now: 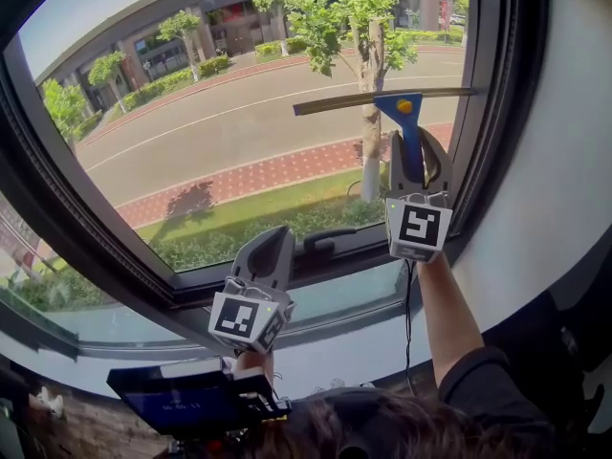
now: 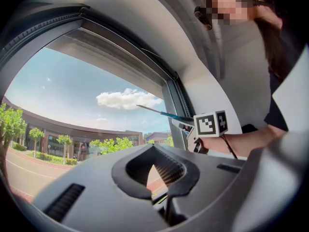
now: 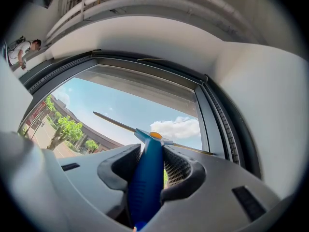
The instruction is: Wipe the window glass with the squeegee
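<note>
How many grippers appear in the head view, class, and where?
2. The left gripper is low, shut and empty, by the window's bottom frame; the right gripper is raised near the glass, shut on the squeegee.

There is one squeegee [image 1: 409,132], with one blue handle and one long blade, and one pane of window glass [image 1: 115,8] with one dark window handle [image 1: 330,240] at its lower edge. The grippers are two, the left gripper [image 1: 271,249] and the right gripper [image 1: 413,149]; each carries one cube, so two in all, the left marker cube [image 1: 249,318] and the right marker cube [image 1: 419,226]. Outside I count one road [image 1: 220,122] and one large tree [image 1: 368,27] near the glass, with several smaller trees beyond whose number I cannot fix, and below the sill there is one dark screen [image 1: 177,402].
</note>
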